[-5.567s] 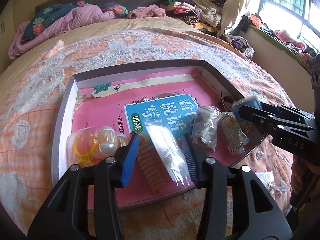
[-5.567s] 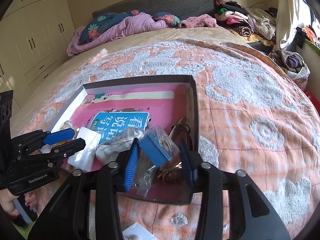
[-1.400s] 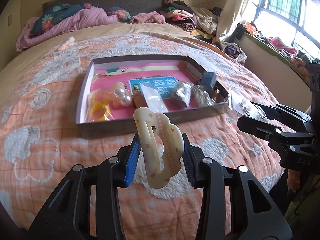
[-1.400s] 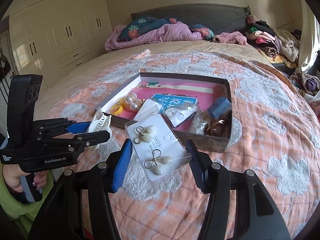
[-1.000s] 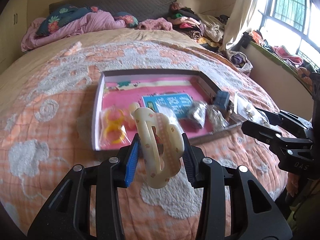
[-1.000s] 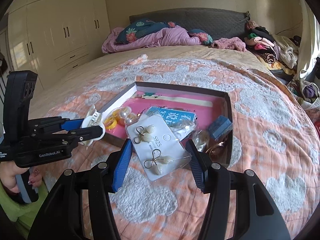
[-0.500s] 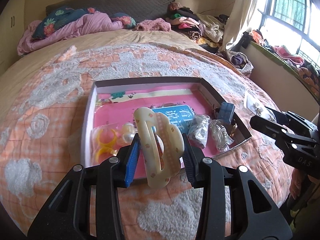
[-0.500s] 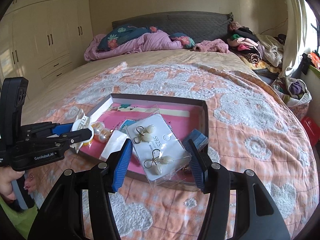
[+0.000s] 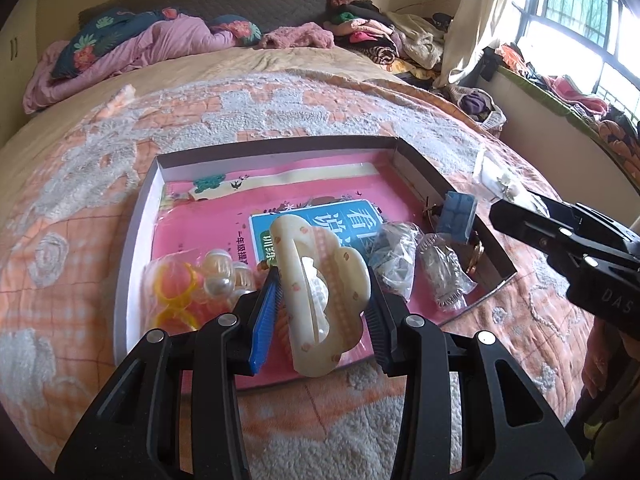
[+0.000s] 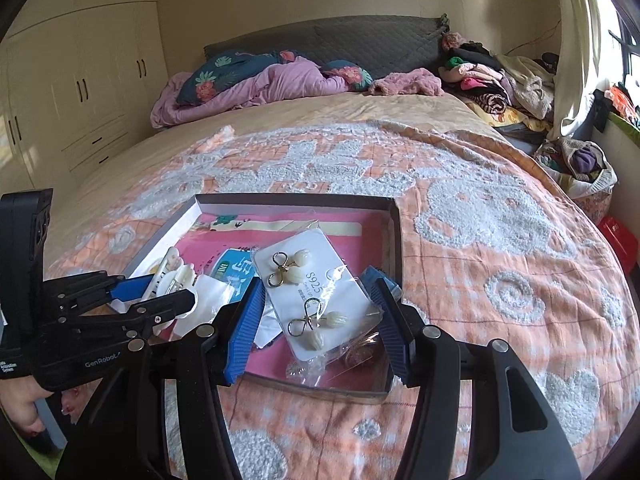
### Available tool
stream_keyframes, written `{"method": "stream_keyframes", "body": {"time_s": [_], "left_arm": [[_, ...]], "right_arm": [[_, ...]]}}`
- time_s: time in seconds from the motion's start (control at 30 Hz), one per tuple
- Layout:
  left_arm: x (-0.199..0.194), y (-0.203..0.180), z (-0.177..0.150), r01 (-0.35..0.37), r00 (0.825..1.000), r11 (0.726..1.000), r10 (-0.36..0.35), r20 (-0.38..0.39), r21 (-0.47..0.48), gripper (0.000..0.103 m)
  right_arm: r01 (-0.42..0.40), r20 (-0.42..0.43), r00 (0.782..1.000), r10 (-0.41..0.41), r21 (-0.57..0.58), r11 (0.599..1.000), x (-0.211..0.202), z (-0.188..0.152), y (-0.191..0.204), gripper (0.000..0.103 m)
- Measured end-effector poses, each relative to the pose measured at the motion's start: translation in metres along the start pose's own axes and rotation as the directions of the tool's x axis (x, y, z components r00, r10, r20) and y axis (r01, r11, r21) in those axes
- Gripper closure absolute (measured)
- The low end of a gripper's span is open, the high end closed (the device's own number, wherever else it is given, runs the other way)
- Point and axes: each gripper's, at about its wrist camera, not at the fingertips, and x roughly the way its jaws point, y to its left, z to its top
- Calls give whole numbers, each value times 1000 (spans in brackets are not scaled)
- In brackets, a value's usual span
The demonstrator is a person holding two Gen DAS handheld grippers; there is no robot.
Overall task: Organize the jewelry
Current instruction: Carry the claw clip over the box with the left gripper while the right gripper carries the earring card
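Hair clip (image 9: 320, 292), cream w/ small peach dots, sits clamped upright between the blue pads (image 9: 264, 316) of the left gripper (image 9: 320, 316), held over the near edge of the box (image 9: 136, 216). Earring card (image 10: 316, 296), white, in a clear sleeve w/ two pairs of pearl-and-gold earrings and "S925" print, is pinched between the pads (image 10: 244, 332) of the right gripper (image 10: 316, 332), tilted, above the box's near right part. Box is a shallow open tray w/ grey walls, lined w/ a pink book (image 9: 208, 220) that has a teal label w/ Chinese characters. Inside the box, near left corner: yellow rings (image 9: 176, 292) in a clear bag, pearls (image 9: 218, 276) just beside them to the right. Toward the box's right side: two crumpled clear bags (image 9: 396, 256) w/ silvery items, a small blue case (image 9: 456, 216) leaning at the right wall, something gold (image 9: 476, 256) just under it, can't tell what. Box rests on an orange blanket (image 10: 500, 272) w/ white tufted patterns, on a bed. Beyond the box at the bed's head: purple quilt (image 10: 256, 84), floral pillows (image 10: 216, 72), grey headboard (image 10: 360, 40). Far right of the box: clothes pile (image 10: 492, 76), curtain (image 10: 572, 40), window (image 9: 580, 20). Far left of the box in the right-wrist view: cream wardrobe (image 10: 80, 80). Person's hand (image 10: 24, 404) grips the left gripper's handle, low at the view's left edge.
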Motion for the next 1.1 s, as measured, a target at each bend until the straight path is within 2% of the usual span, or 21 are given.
{"method": "stream_keyframes", "body": {"time_s": [0.57,1.1], "left_arm": [[22,10,2,-15,999,1000,14,-30,-20,71],[27,15,-2,-17,999,999,16,-39,-30,71]], "right_arm": [[-9,-89,996,10,10,1000,47,-4,-2,49],[-48,-128,991,49,10,999,53,-13,7,44]]}}
